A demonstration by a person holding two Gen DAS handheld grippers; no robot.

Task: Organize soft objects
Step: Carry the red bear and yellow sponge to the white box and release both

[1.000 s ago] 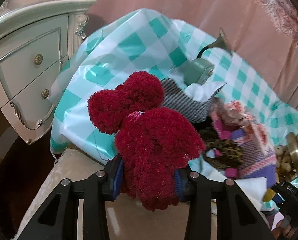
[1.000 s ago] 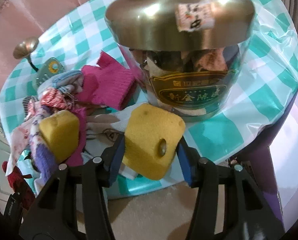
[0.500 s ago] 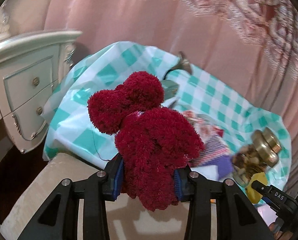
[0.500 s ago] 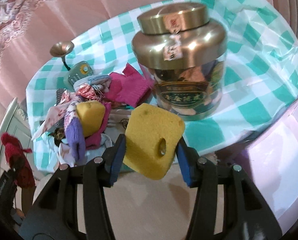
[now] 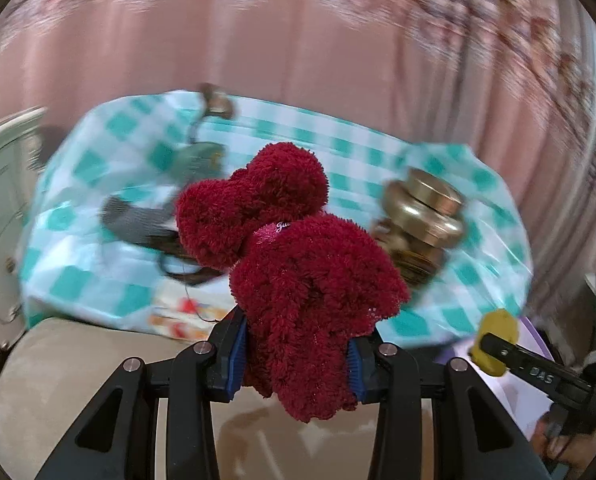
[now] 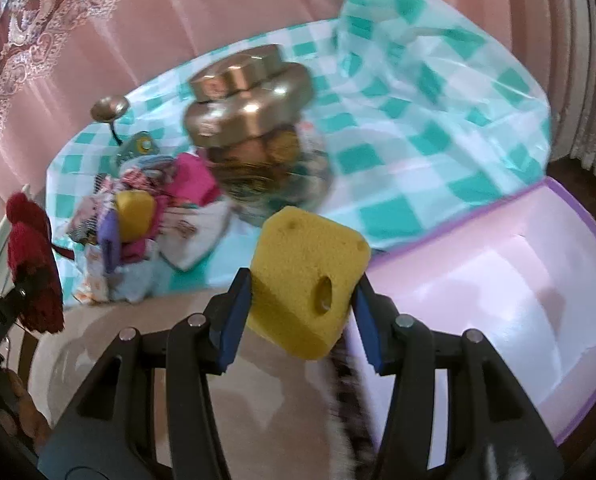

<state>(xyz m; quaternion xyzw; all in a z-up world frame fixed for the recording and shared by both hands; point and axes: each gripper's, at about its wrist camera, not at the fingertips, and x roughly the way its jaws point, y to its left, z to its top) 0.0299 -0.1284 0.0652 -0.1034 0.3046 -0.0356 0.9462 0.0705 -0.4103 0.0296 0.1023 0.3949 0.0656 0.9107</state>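
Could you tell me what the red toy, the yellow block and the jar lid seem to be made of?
Red toy: fluffy yarn or plush, matte; shaggy pile all over.
Yellow block: probably sponge foam; matte, pitted, with a hole.
Jar lid: looks like brass-coloured metal; bright glossy highlights.

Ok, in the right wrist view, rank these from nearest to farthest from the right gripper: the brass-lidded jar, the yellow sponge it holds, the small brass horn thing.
1. Yellow sponge: clamped between the right gripper pads.
2. Brass-lidded jar: just beyond the sponge, mid-table on the checked cloth.
3. Small brass horn: far left edge of the table, by the pink curtain.
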